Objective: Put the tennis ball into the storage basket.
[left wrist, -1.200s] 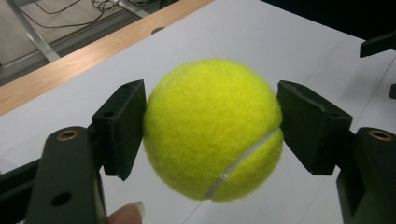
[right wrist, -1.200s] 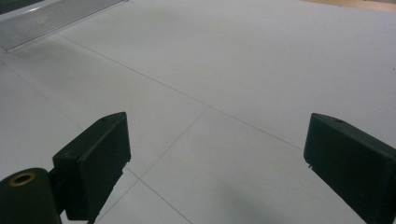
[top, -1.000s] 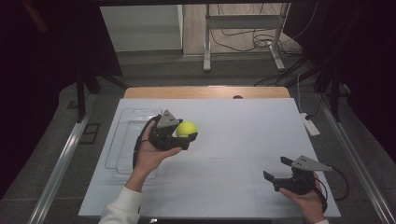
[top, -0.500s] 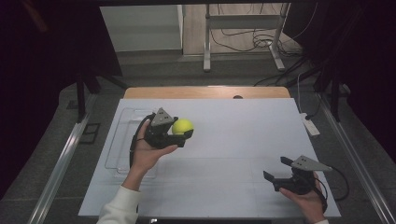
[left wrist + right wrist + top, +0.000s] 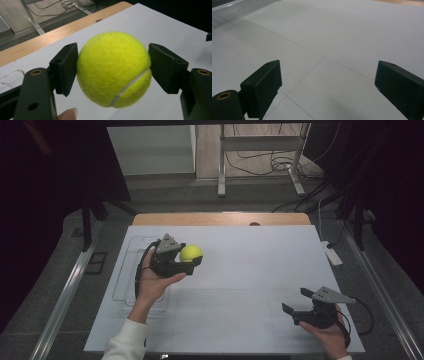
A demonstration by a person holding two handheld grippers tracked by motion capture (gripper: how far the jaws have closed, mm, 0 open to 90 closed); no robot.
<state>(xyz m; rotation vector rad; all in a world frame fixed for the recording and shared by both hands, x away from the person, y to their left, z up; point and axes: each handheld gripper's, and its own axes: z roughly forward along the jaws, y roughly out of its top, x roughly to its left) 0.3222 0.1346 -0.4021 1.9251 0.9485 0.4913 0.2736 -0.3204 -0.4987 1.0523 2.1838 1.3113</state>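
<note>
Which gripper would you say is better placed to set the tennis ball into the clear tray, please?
Left. The left gripper already grips the tennis ball beside the clear tray. The right gripper is open and sits at the table's opposite corner.

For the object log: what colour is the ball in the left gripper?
Bright yellow-green with a white seam; the ball shows best in the left gripper view.

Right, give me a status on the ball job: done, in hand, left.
Done: the left gripper has the tennis ball pinched between its jaws, off the white table. In hand: it holds the ball just right of the clear tray. Left: setting it down, perhaps in that tray; the right gripper waits open.
</note>
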